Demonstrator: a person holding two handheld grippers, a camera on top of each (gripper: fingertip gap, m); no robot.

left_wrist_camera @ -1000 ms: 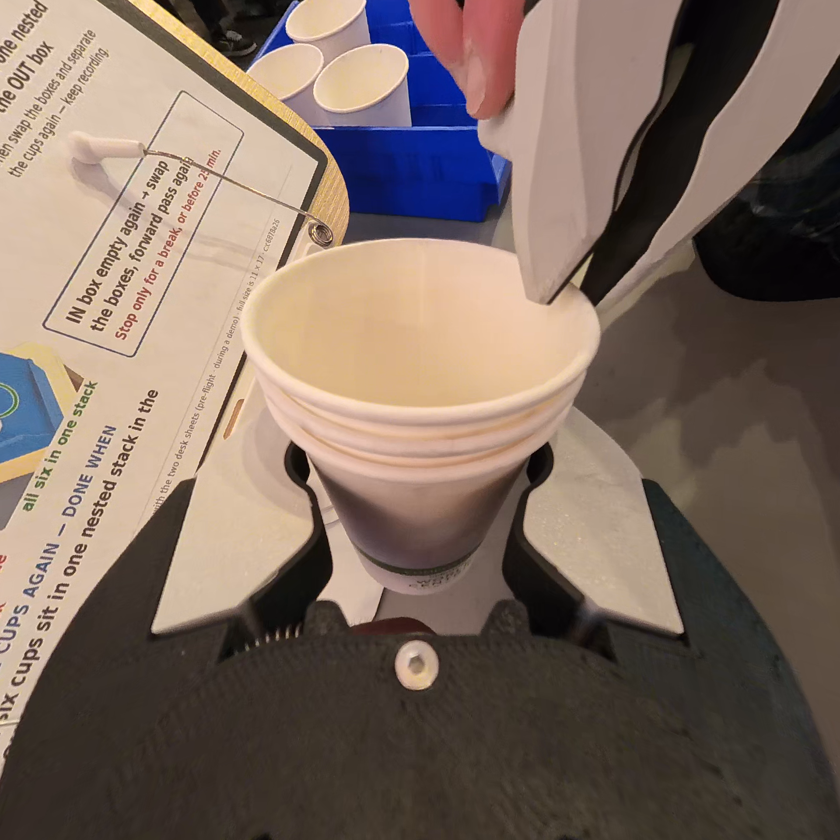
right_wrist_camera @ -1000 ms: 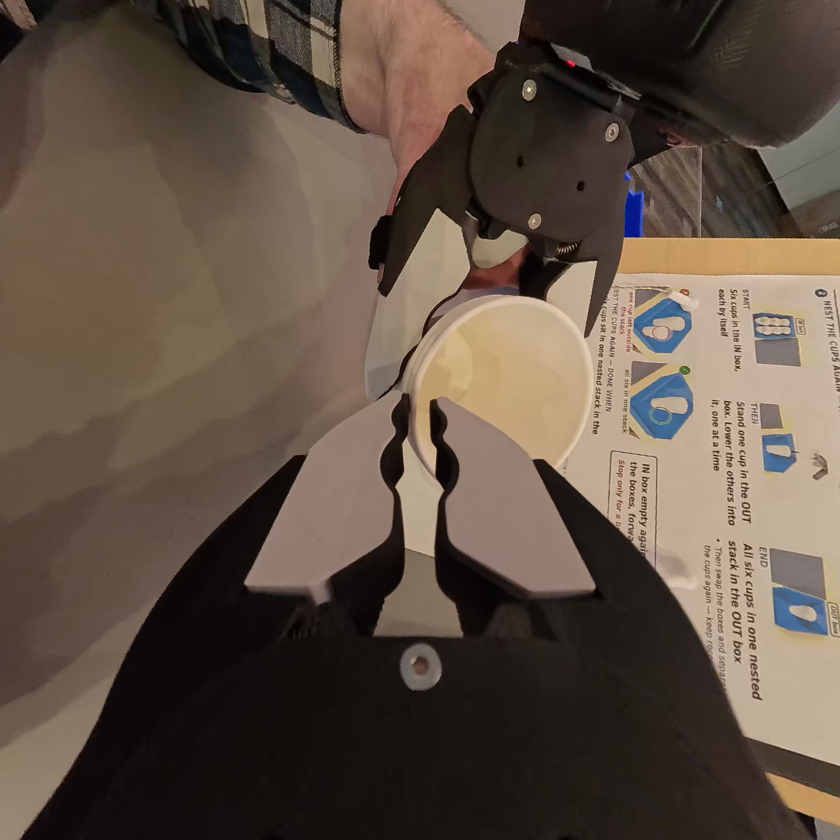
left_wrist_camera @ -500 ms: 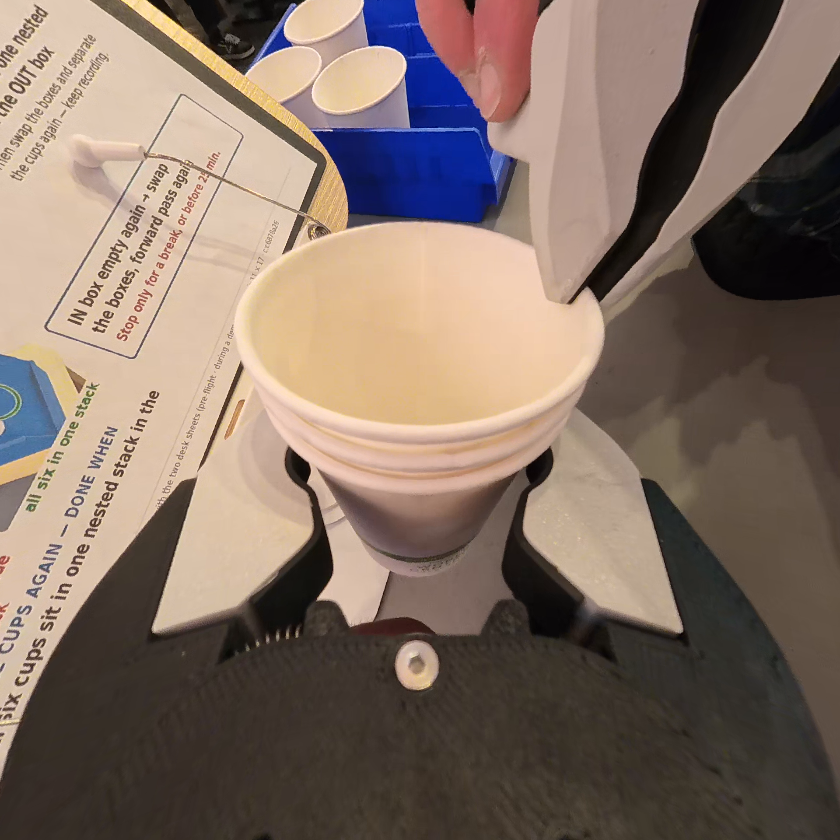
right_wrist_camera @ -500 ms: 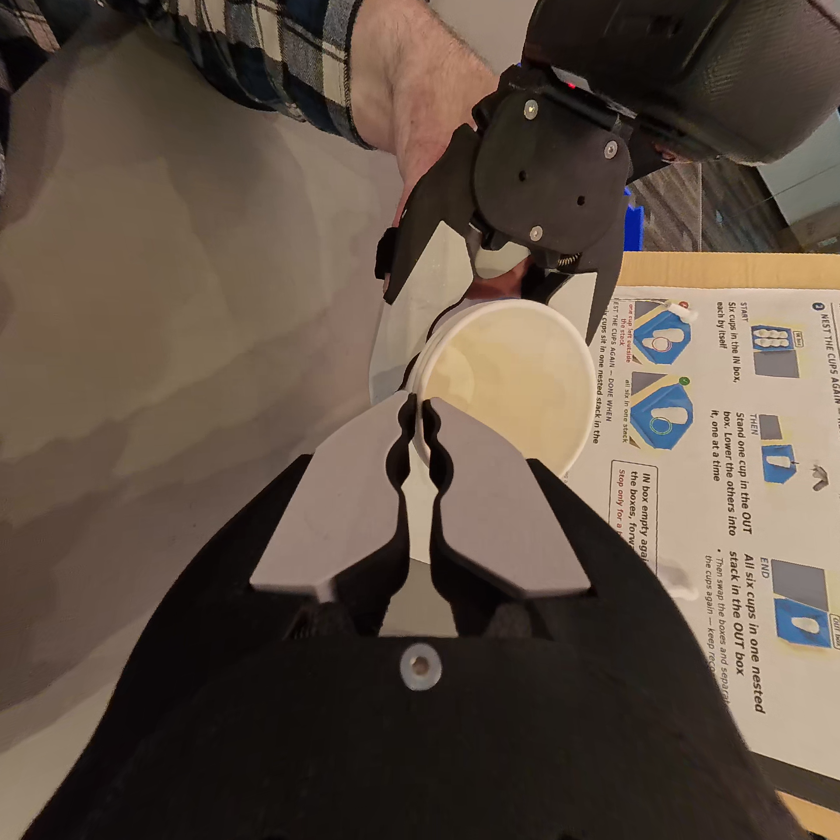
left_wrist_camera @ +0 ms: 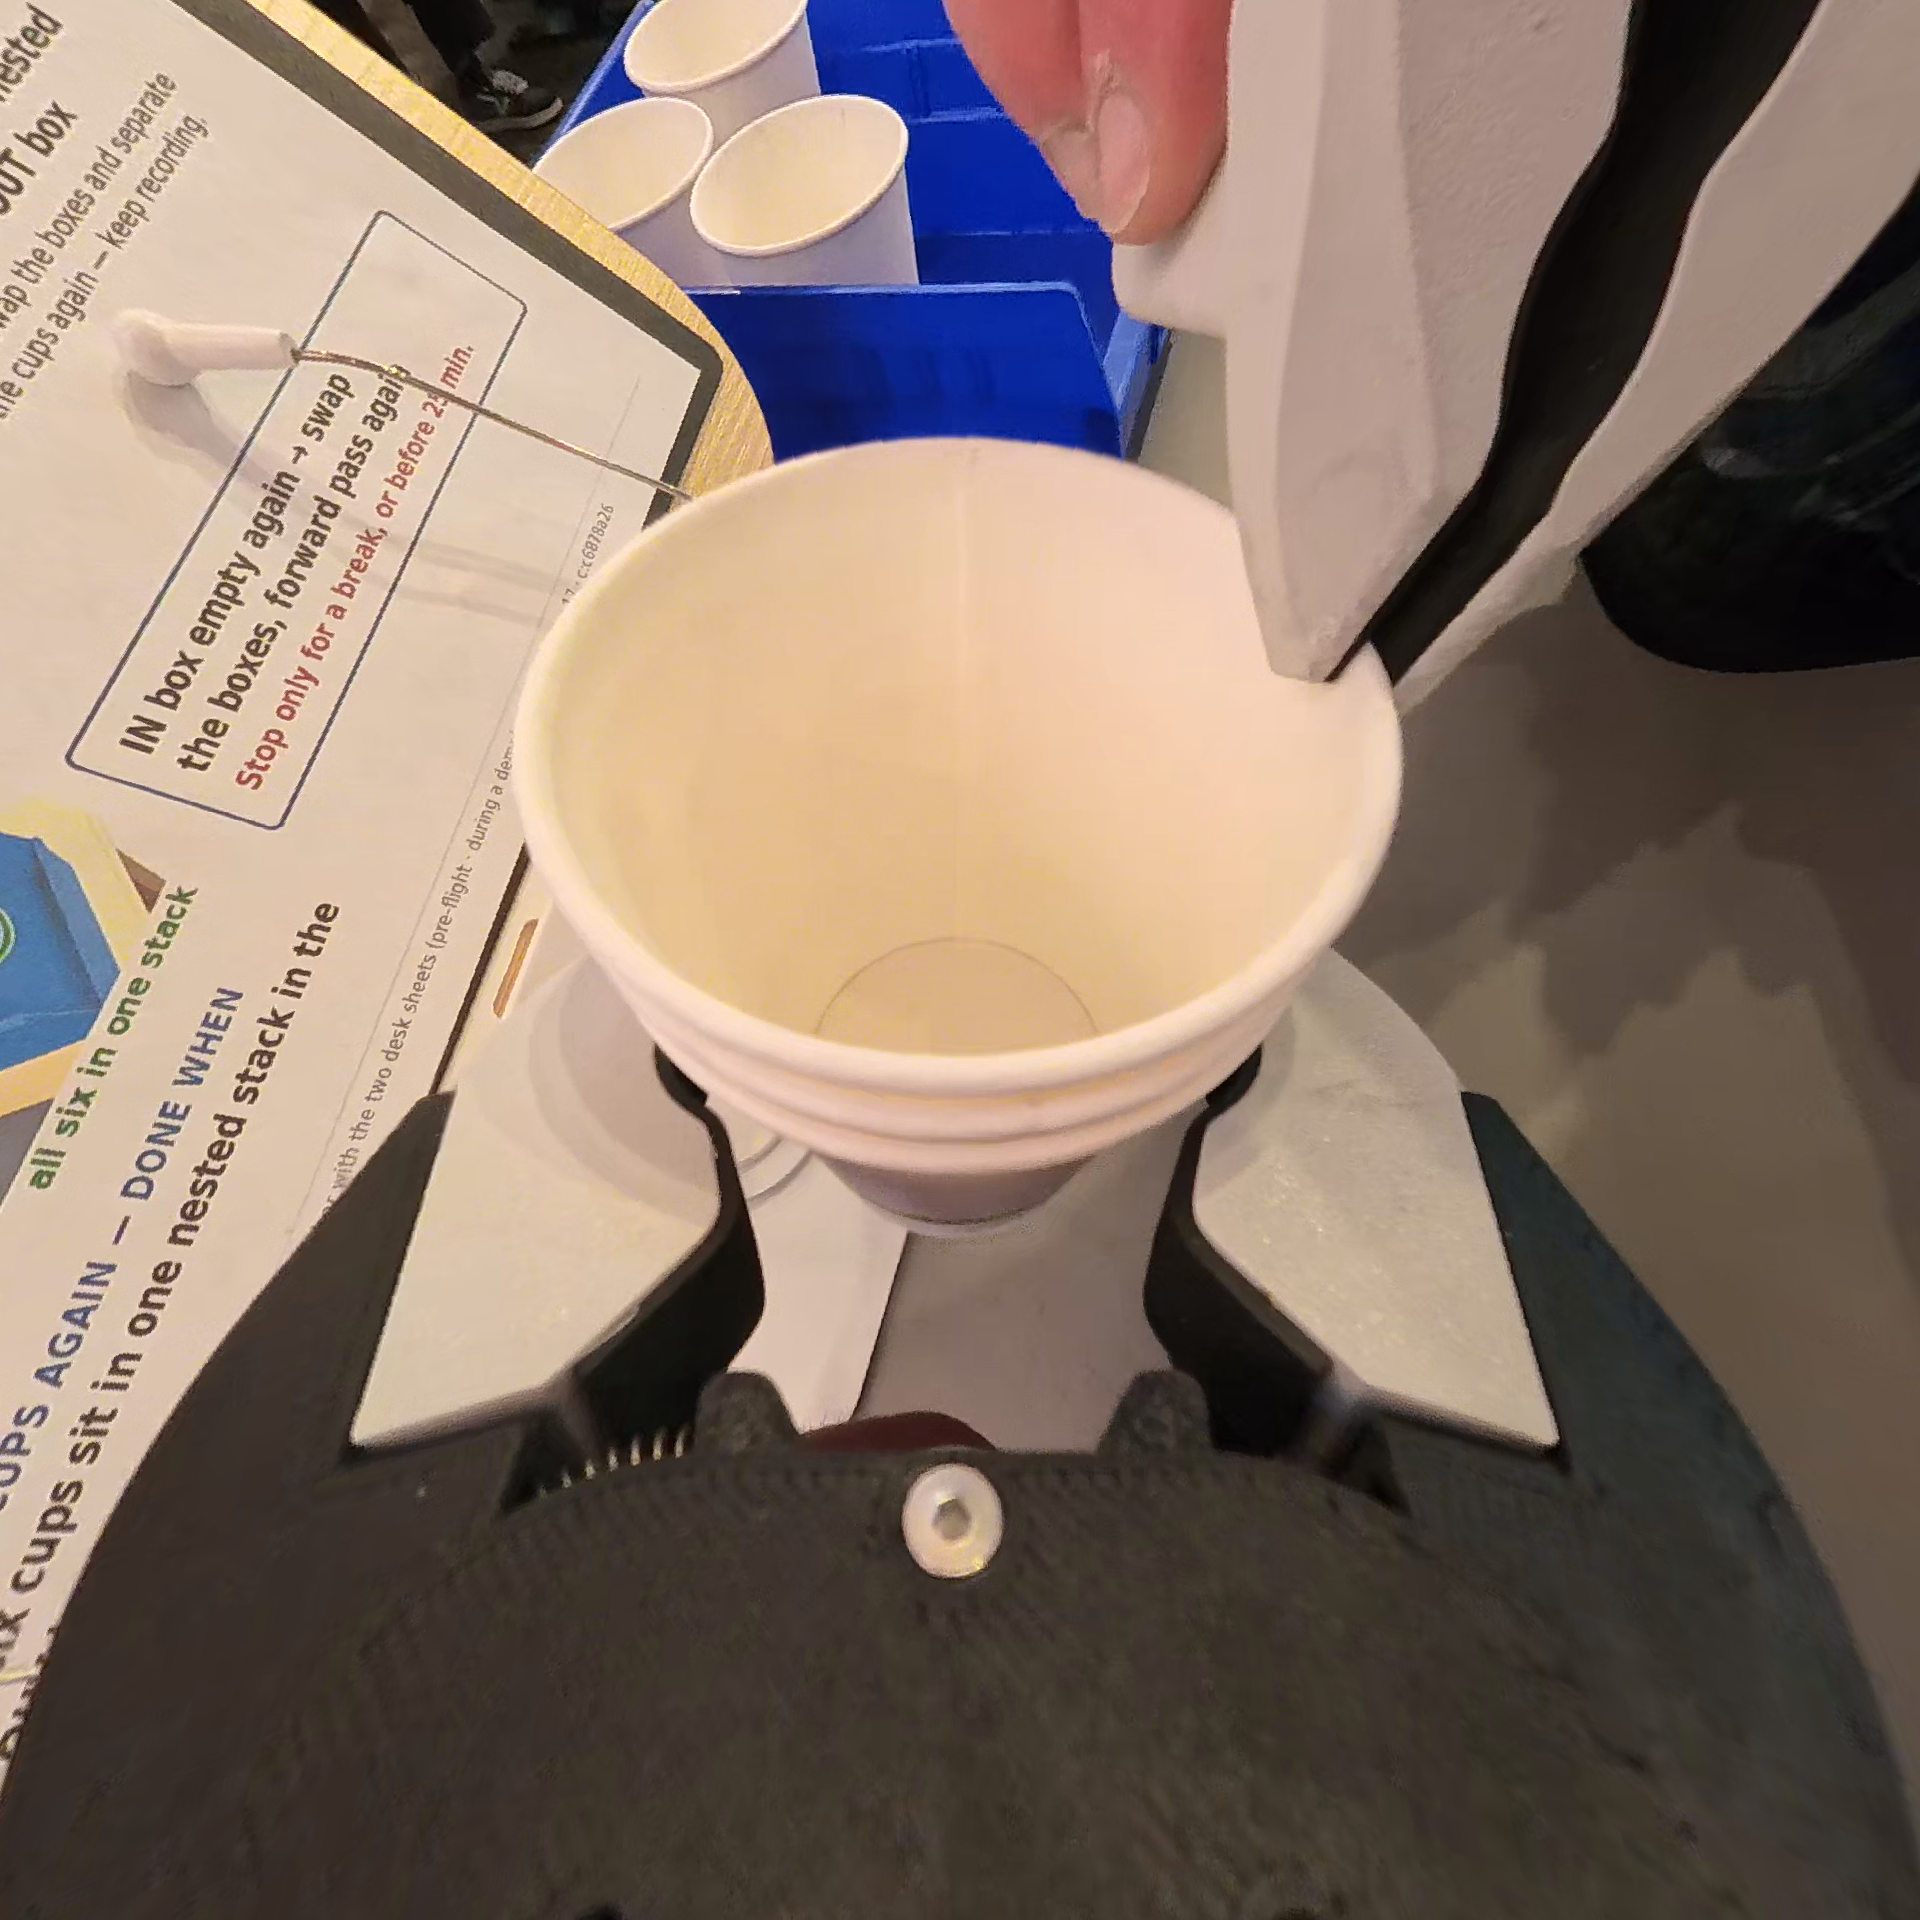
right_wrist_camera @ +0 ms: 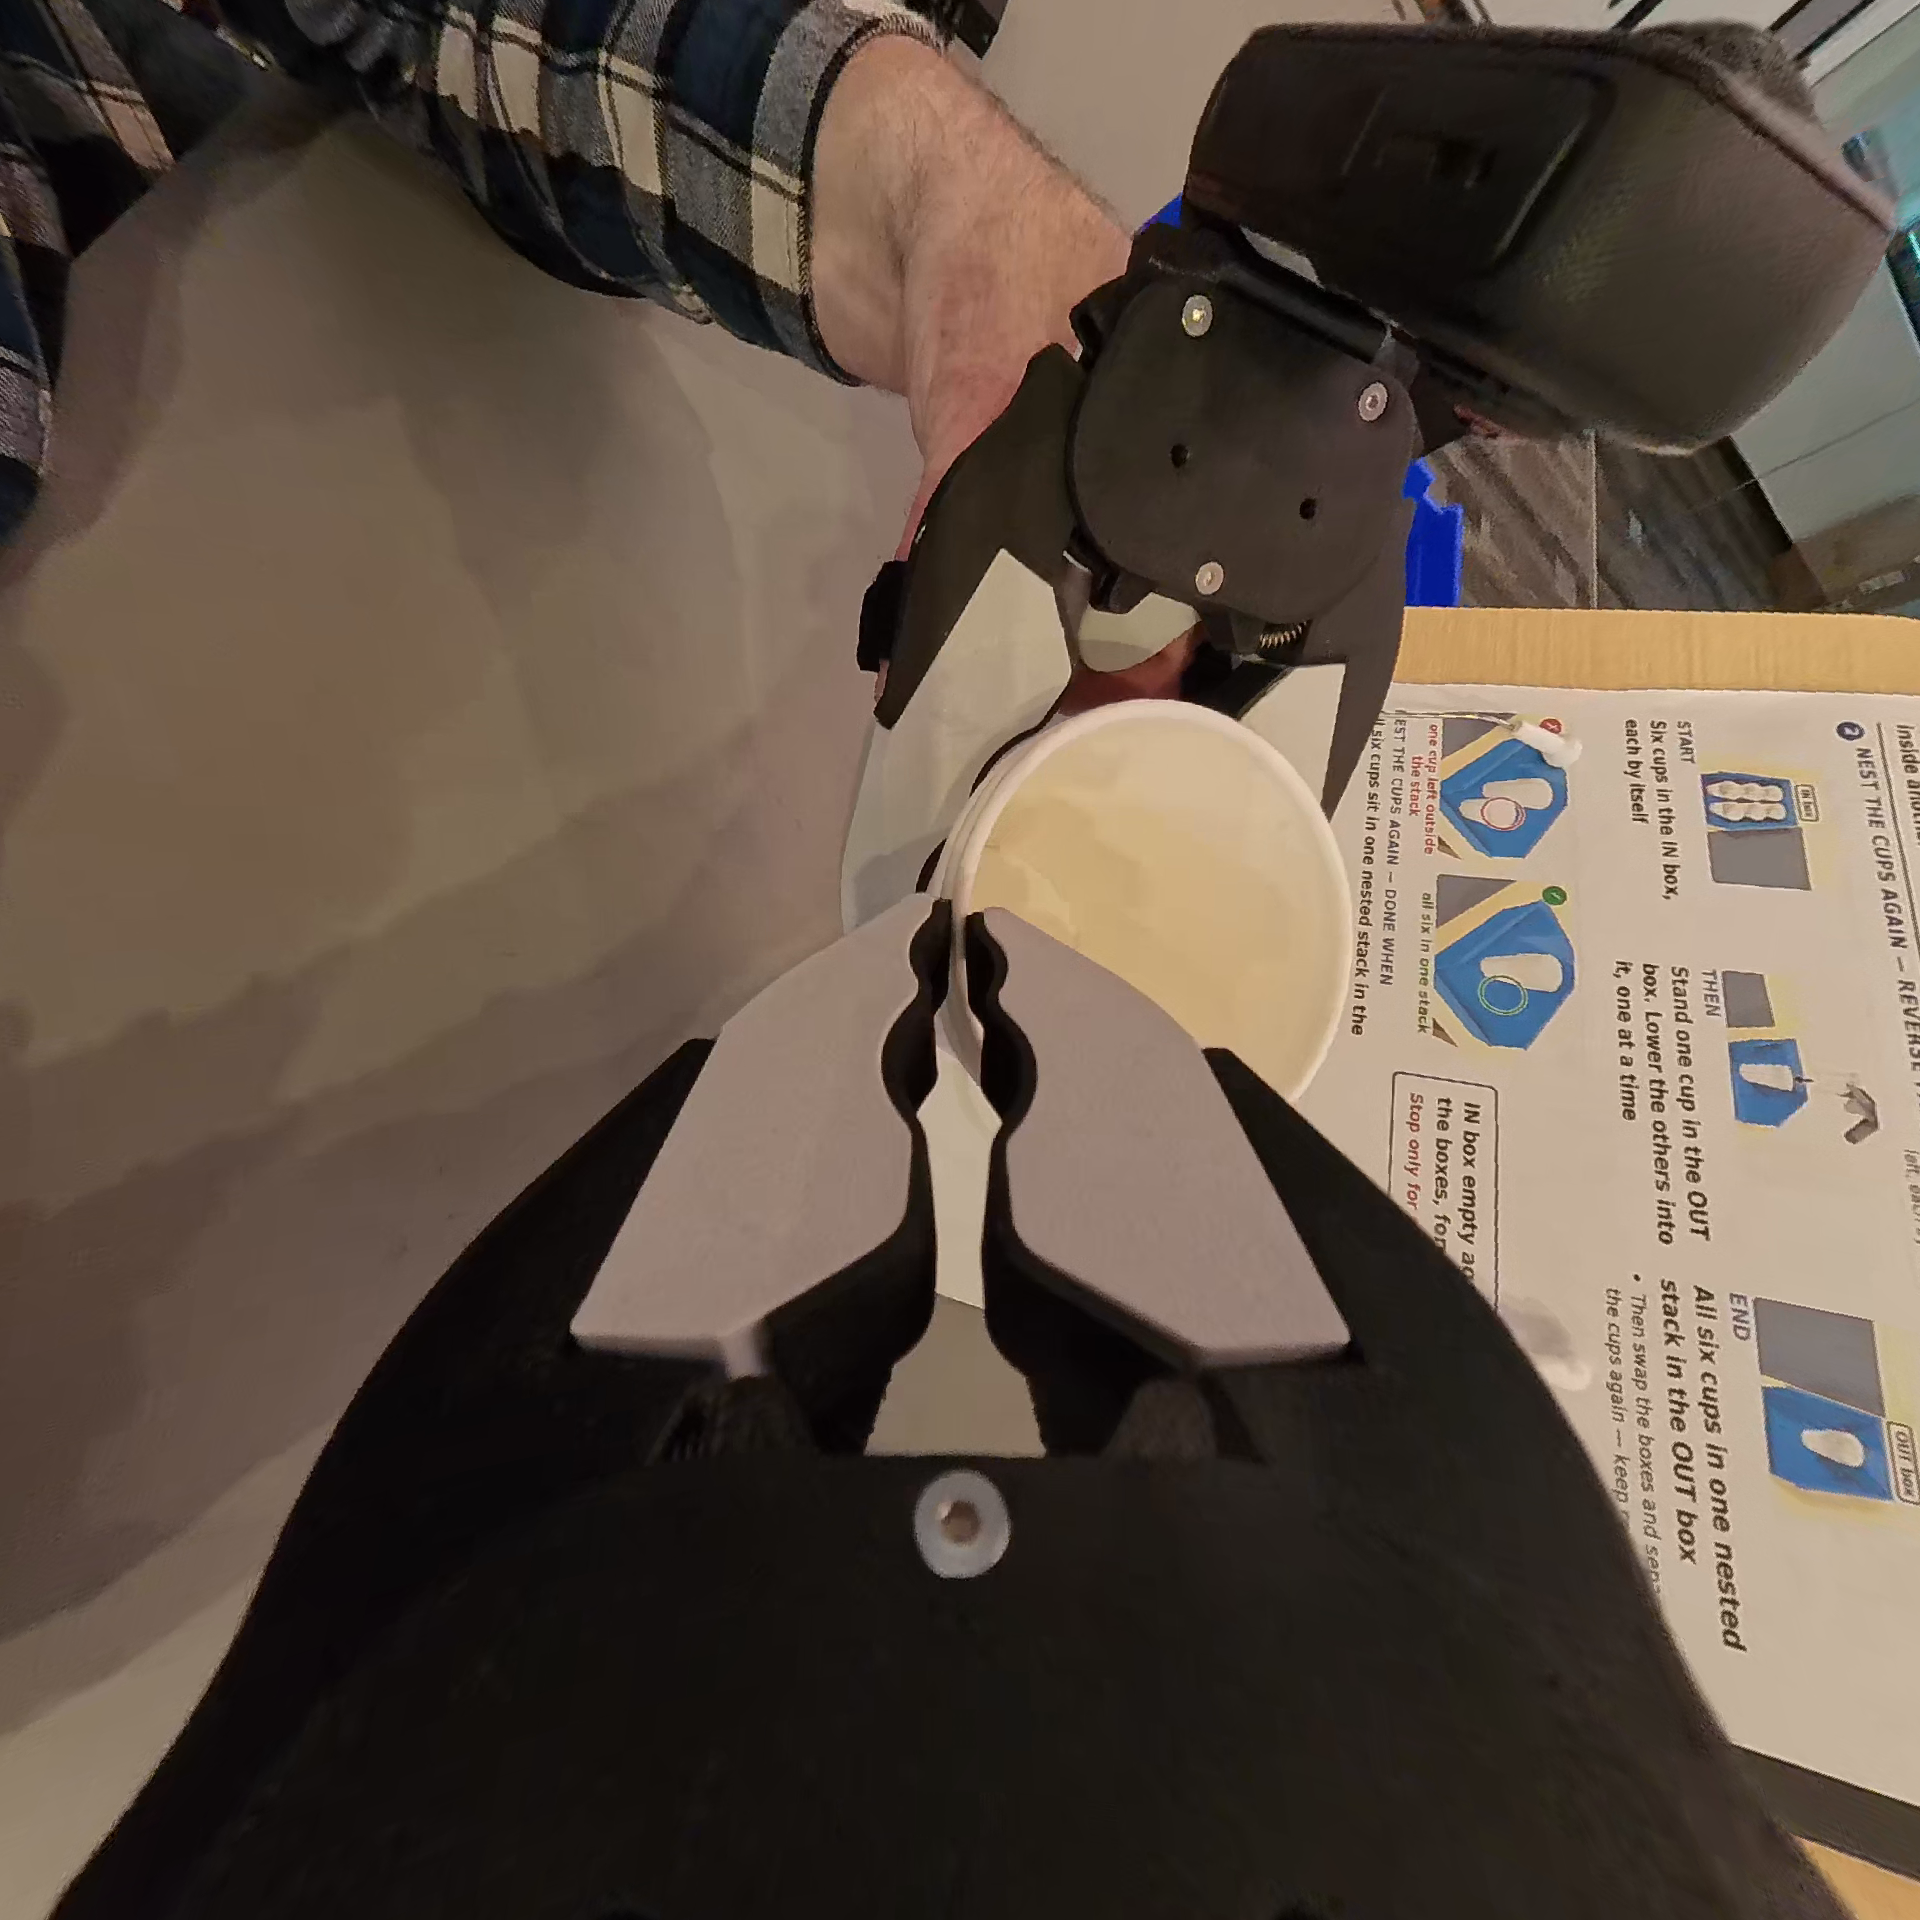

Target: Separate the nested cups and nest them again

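While the right gripper (right_wrist_camera: 958, 920) pinches the wall of the top white paper cup (left_wrist_camera: 956, 748) at its rim, one fingertip inside and one outside, the left gripper (left_wrist_camera: 956, 1091) has its fingers spread wide on either side of the nested cup stack (left_wrist_camera: 935, 1117); whether its pads press on the stack cannot be told. Three rolled rims show one under another, and the top cup is bare inside, its round bottom visible. In the left wrist view the right gripper's pale fingers (left_wrist_camera: 1340, 416) come down from the upper right onto the far right of the rim, with a person's thumb (left_wrist_camera: 1101, 114) on them. Beyond the stack, a blue bin (left_wrist_camera: 935, 364) holds three separate white paper cups (left_wrist_camera: 800, 197) standing upright. To the left lies a printed instruction sheet (left_wrist_camera: 260, 623) on a wooden board (left_wrist_camera: 727, 416), with a white clip and thin wire (left_wrist_camera: 197, 343) on it. Underneath is a grey tabletop (left_wrist_camera: 1610, 987). From the right wrist view, a hand (right_wrist_camera: 935, 291) in a plaid sleeve (right_wrist_camera: 582, 135) carries the left gripper.
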